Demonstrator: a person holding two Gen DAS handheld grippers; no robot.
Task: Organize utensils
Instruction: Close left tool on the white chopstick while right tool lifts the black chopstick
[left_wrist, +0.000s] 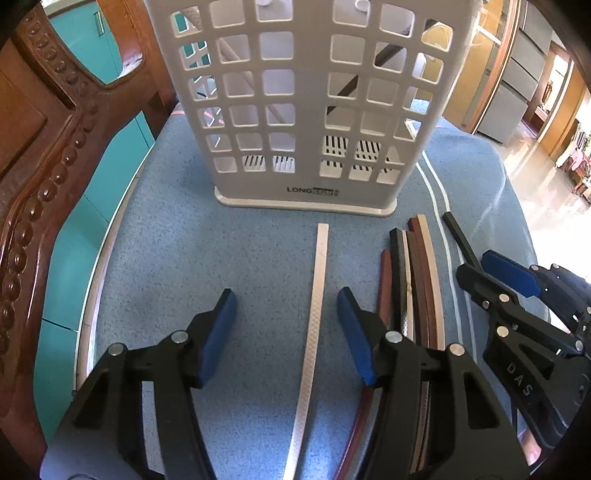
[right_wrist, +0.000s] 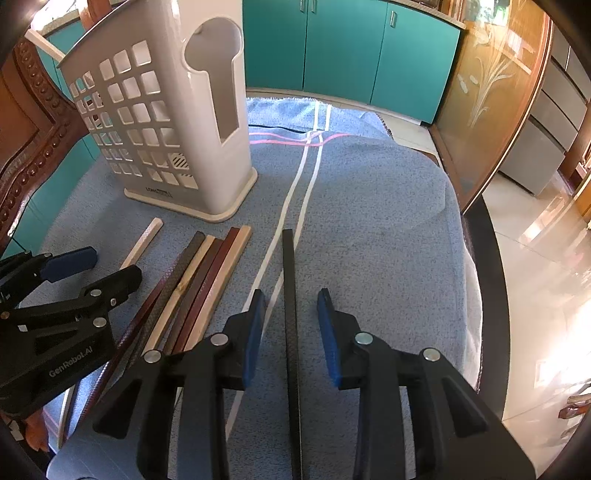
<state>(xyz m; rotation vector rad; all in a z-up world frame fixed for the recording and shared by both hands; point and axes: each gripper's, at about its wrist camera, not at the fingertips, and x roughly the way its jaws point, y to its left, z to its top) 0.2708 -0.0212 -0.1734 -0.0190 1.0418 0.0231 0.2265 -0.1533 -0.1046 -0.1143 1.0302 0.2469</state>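
Observation:
A silver chopstick (left_wrist: 317, 314) lies on the blue towel (left_wrist: 184, 240), running lengthwise between the fingers of my left gripper (left_wrist: 288, 332). That gripper is open and its pads stand clear of the stick. A black chopstick (right_wrist: 290, 295) lies between the fingers of my right gripper (right_wrist: 291, 325), also open with a gap on both sides. Between the two sticks rests a bundle of brown, black and cream chopsticks (right_wrist: 199, 280). The white lattice utensil holder (left_wrist: 306, 110) stands upright just beyond the sticks. The right wrist view shows the left gripper (right_wrist: 114, 264) over the silver chopstick (right_wrist: 144, 243).
A carved wooden chair back (left_wrist: 44, 184) rises close on the left. Teal cabinets (right_wrist: 343, 48) stand behind the table. The towel-covered table ends at a dark curved edge (right_wrist: 487, 295) on the right, with glossy floor below. Bare towel (right_wrist: 369, 203) lies right of the holder.

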